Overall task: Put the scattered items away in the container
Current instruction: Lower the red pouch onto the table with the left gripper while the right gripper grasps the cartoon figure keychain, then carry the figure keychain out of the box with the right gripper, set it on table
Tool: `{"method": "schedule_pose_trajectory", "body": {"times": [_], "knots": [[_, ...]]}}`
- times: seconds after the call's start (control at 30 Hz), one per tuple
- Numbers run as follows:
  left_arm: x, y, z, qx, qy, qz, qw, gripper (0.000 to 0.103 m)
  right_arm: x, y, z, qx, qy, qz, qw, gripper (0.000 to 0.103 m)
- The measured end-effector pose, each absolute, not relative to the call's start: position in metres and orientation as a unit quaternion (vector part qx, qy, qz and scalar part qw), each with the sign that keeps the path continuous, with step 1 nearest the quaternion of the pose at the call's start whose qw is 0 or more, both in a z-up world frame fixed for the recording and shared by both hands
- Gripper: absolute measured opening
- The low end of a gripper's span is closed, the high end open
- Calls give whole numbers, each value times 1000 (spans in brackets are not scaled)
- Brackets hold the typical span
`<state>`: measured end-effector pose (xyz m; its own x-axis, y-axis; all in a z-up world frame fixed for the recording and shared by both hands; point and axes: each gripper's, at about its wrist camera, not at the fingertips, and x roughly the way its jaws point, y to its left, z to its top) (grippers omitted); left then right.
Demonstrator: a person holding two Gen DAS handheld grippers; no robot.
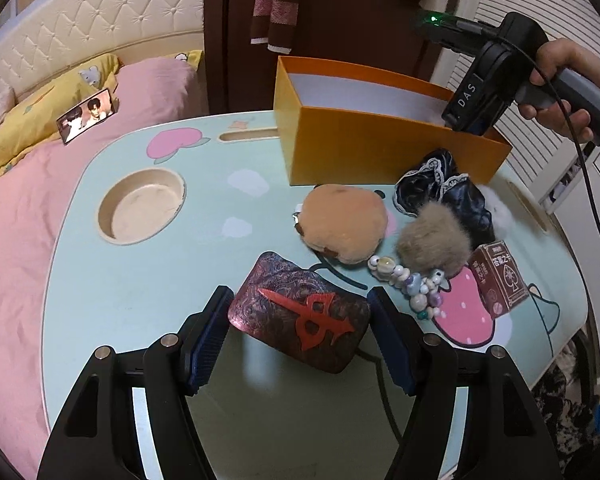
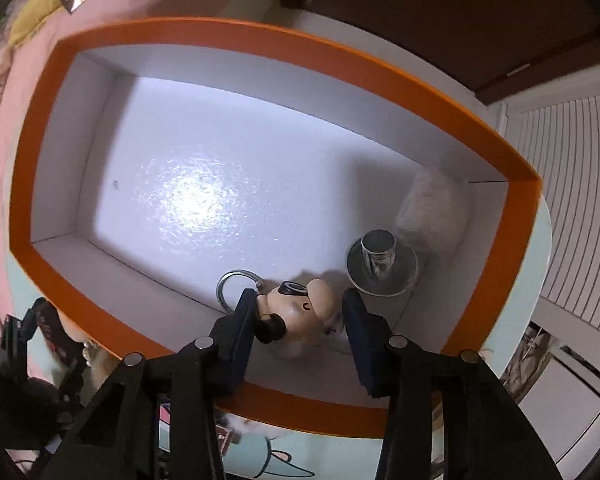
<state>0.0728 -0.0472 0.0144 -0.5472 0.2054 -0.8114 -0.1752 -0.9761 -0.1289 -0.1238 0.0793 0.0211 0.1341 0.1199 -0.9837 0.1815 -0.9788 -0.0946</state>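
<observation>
The orange box stands at the far edge of the mint surface, toward its right corner. The right tongs point straight down into the box near its front wall, the person's hand on the handle; between the blue pads sits a small figurine with a metal ring. The left pad touches it, the right pad stands clear, so the jaws are partly open and grip nothing that can be made out. Just beside the figurine, in the box's right front corner, are a steel cup and a white fluffy thing; the rest of the white floor is bare. The left tongs hang over the near middle of the surface, jaws wide, with a dark red patterned case between the pads; whether they touch it cannot be told. Beyond it lie a tan plush bun, a grey fur pompom, a bead string, a brown card pack and a black lace cloth, clustered in front of the box toward the right edge. A round cup recess sits at the left edge.
</observation>
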Motion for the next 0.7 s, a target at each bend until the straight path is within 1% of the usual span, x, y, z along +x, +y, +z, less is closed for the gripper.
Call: {"method": "schedule_pose_trajectory", "body": {"times": [0.3, 0.57, 0.6, 0.67, 0.7], "knots": [[79, -40, 18, -451, -24, 883, 128, 69, -109, 87, 40, 716, 79, -692, 46, 41], [81, -48, 24, -428, -52, 893, 132, 70, -82, 97, 94, 639, 25, -763, 95, 41], [80, -48, 25, -425, -55, 893, 135, 70, -77, 96, 99, 630, 20, -770, 102, 41], [81, -50, 27, -423, -62, 894, 135, 76, -63, 96, 111, 612, 13, -782, 122, 41], [81, -50, 28, -420, -67, 895, 135, 76, -57, 90, 115, 604, 10, -786, 136, 41]]}}
